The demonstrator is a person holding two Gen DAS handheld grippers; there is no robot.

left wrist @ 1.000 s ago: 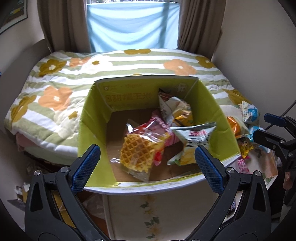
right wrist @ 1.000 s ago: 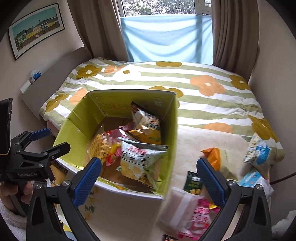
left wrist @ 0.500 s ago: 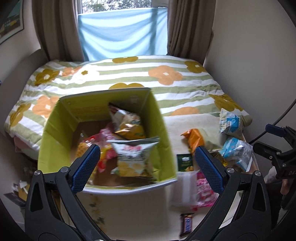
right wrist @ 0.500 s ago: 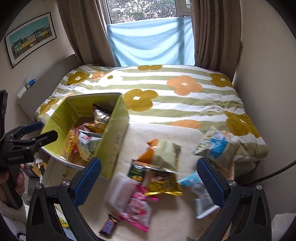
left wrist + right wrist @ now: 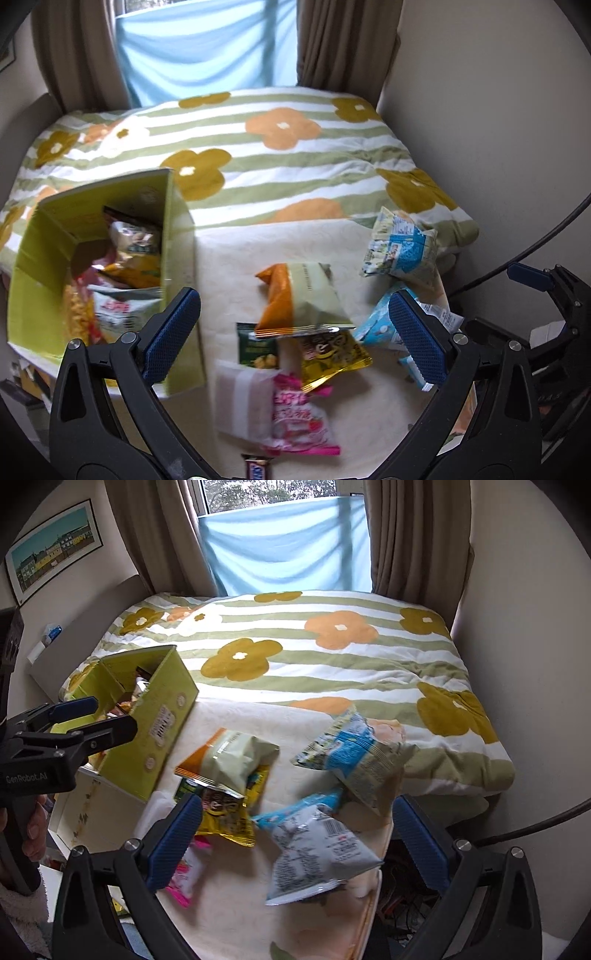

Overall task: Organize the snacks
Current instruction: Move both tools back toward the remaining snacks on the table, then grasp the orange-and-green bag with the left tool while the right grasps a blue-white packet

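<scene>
A yellow-green cardboard box (image 5: 179, 236) stands at the table's left with several snack packs inside. Loose packs lie to its right: an orange-and-green bag (image 5: 306, 295), a yellow pack (image 5: 332, 354), a dark green pack (image 5: 256, 349), a pink pack (image 5: 295, 417) and two blue-and-white bags (image 5: 400, 251). My left gripper (image 5: 293, 328) hangs open above this pile, holding nothing. My right gripper (image 5: 297, 834) is open over the grey-white bag (image 5: 317, 849), also empty. The box (image 5: 162, 731) sits to its left.
The cream table (image 5: 258, 915) butts against a bed with a flowered, striped quilt (image 5: 332, 664). A chocolate bar (image 5: 256, 469) lies at the near edge. A wall and a black cable (image 5: 535, 821) close the right side. A hand (image 5: 33, 827) holds the left gripper (image 5: 114, 713).
Both views have swung right, from looking into the box to the loose packs on the table. Both grippers stayed open and empty.
</scene>
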